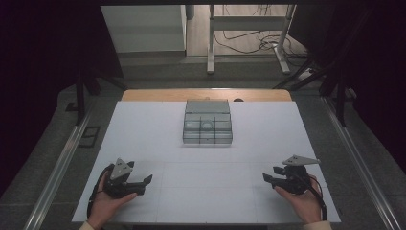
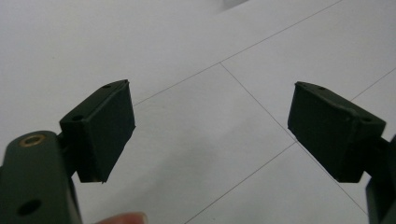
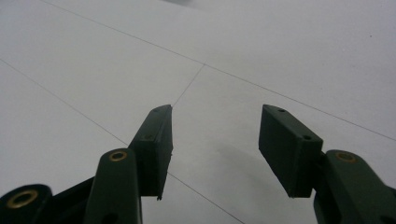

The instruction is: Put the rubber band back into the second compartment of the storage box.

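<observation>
A grey compartmented box [image 1: 208, 122] sits at upper centre of the white table [image 1: 206, 191], well apart from both grippers. The left gripper [image 1: 143, 181] rests at lower left in a hand [image 1: 106, 206], jaws spread wide over bare table. The right gripper [image 1: 268, 178], lower right, is likewise spread and holds nothing.

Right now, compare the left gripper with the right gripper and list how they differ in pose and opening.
1. The left gripper sits at the table's near left corner, its fingers aimed right; the right gripper sits at the near right, aimed left.
2. In their own views, the left gripper's fingers stand wider apart than the right gripper's fingers.

Both are open, empty, hand-held and low over the white table.
</observation>
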{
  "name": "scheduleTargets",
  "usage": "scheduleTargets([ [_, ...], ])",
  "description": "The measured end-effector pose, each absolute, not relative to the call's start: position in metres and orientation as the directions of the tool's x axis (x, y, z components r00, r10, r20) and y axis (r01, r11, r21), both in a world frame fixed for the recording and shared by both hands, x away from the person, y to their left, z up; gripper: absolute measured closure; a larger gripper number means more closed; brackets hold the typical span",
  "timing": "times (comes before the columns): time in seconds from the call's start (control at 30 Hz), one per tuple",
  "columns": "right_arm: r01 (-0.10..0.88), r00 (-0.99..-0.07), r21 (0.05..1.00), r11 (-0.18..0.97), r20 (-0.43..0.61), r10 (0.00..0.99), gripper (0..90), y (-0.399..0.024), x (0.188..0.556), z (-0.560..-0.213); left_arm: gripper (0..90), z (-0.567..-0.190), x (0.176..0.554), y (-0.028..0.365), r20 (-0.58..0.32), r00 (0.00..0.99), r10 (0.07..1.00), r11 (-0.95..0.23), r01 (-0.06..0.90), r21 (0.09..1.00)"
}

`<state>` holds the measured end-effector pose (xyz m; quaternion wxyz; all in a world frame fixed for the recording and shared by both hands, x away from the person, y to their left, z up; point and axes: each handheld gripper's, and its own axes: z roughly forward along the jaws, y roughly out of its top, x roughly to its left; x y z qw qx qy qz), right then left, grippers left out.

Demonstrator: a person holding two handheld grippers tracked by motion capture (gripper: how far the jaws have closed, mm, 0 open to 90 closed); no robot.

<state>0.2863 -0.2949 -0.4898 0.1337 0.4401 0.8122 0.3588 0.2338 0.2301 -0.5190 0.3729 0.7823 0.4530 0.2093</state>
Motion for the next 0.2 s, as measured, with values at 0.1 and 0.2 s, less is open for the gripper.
scheduleTargets([
  [0.1,0.622,-0.575,0.699,0.353,0.101,0.812,44.4,-0.2955,0.2862,-0.4896,15.2,-0.5191,0.2338,0.2301,-0.010,0.502,0.865,-0.312,0.553,0.773],
  [0.2,0.620,-0.578,0.700,0.354,0.102,0.810,43.8,-0.2954,0.2868,-0.4898,15.2,-0.5190,0.2339,0.2302,-0.011,0.502,0.865,-0.311,0.553,0.773],
])
